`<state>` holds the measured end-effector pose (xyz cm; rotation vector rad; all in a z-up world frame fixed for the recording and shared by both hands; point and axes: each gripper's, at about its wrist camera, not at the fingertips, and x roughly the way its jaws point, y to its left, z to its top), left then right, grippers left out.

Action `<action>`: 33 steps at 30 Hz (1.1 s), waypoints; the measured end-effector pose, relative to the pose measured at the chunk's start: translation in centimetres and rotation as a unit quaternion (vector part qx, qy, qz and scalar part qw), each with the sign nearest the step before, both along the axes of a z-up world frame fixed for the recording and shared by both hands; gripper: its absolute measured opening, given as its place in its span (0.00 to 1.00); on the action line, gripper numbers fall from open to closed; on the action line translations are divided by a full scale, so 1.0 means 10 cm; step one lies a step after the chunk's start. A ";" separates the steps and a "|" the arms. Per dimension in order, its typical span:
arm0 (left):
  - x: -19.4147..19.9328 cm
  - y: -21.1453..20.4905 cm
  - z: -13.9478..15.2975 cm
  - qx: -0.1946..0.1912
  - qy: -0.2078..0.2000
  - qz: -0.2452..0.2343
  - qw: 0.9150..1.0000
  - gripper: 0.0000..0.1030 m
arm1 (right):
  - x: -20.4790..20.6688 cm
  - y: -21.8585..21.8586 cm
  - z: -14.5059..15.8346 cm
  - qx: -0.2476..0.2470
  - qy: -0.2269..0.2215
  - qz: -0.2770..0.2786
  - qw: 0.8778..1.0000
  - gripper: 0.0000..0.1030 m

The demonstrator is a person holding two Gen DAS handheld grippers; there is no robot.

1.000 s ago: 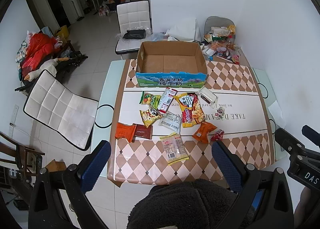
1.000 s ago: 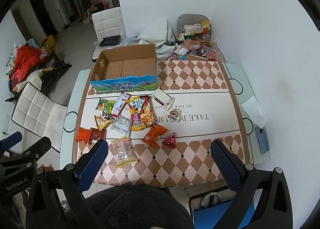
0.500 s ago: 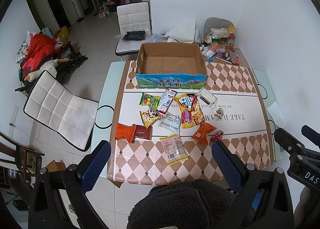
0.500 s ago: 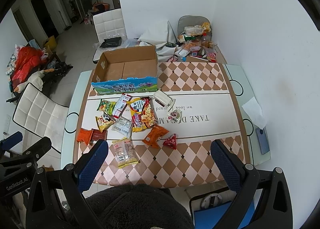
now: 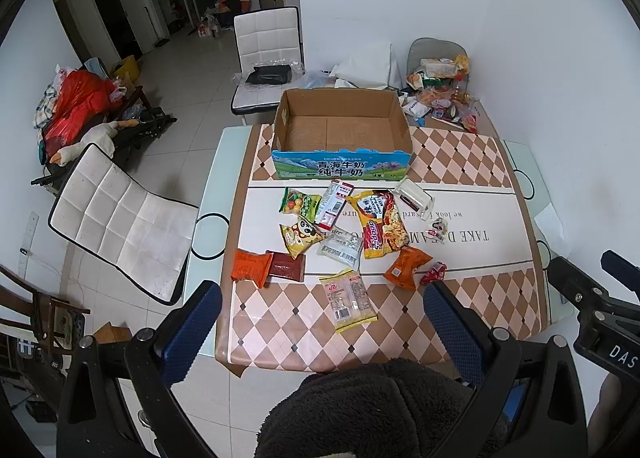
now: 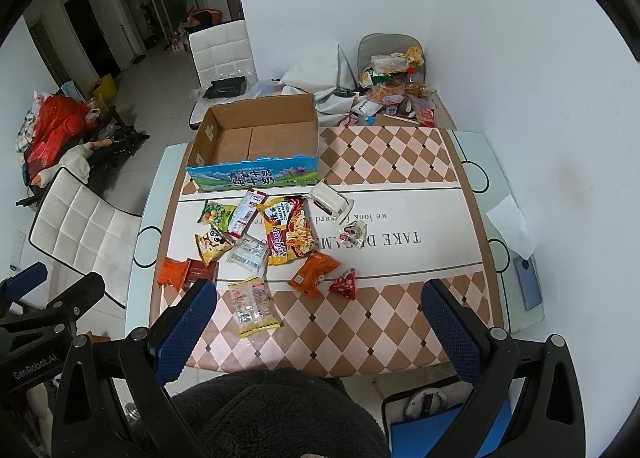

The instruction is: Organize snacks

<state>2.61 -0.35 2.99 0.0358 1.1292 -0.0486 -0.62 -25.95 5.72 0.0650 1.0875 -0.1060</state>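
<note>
Checkered desk [image 5: 460,162] carries scattered snack packets [image 5: 382,224] before an open cardboard box [image 5: 340,138], while both left tongs [image 5: 320,322] and right tongs [image 6: 318,318] hover wide open, holding nothing.

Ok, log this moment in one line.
phase: pre-grasp | left gripper: open, empty | right gripper: open, empty | cardboard box: empty | snacks: on table

Assorted snack packets [image 5: 352,234] lie flat, scattered just before an open, empty cardboard box [image 5: 340,130].

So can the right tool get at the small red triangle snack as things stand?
Probably yes. The right tool is open and empty, and the red triangle snack lies uncovered near the table's front edge, beside the orange packet.
</note>
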 end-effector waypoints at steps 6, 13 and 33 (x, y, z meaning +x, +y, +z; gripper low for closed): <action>-0.02 0.00 -0.03 -0.001 -0.001 0.001 1.000 1.00 | 0.02 0.09 0.02 0.004 0.000 0.003 1.000 1.00; 0.22 0.15 -0.33 0.003 0.000 0.023 1.000 1.00 | 0.19 0.08 -0.23 0.025 0.005 -0.013 1.000 1.00; 1.59 0.86 -2.38 0.043 0.148 0.062 0.986 1.00 | 1.90 0.20 -2.58 0.028 0.154 -0.030 0.987 1.00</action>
